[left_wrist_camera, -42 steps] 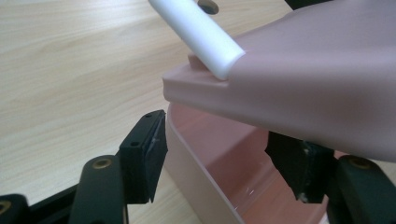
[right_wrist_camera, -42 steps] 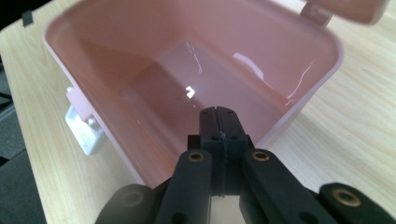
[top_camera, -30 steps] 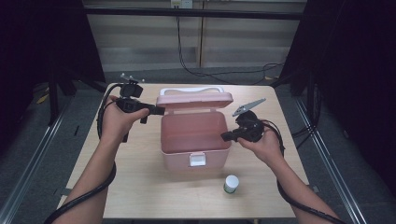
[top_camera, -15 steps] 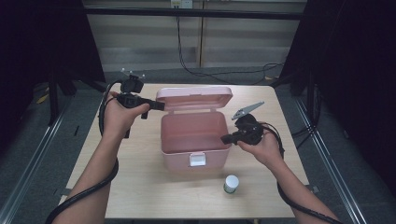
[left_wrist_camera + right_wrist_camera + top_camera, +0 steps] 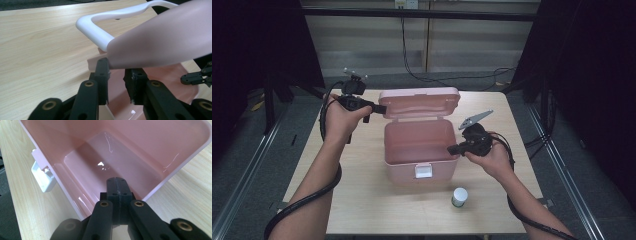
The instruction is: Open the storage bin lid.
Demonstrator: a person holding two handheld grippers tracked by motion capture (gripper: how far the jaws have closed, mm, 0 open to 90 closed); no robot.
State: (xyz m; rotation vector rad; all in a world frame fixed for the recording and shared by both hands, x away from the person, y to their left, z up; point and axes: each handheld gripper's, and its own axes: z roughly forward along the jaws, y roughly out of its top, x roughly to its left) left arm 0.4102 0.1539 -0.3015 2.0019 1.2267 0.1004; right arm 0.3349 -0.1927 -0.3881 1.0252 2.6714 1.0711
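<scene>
The jaws of the left gripper stand narrow at the left corner of the raised lid; they have just been closing, and in the left gripper view a slim gap remains between the pads, with the lid's edge hanging just in front of them rather than pinched. I cannot tell if one pad touches it. The jaws of the right gripper are pressed fully together, empty, their tip resting over the right rim of the box.

The tabletop carries a pink box at its middle, open and bare inside, as the right gripper view confirms. Its lid stands tilted back on the far hinge, the white carrying handle behind it. A white latch hangs on the near wall. A small white jar stands well apart, near the front edge.

The risk lies with the lid. If the left jaws are not truly on it, I judge it could drop shut onto the right gripper at the rim. A hard push backward might also tip the light, empty box or slide it, since the right gripper only leans on the rim and clamps nothing. The jar could be knocked over if the box skids forward.
</scene>
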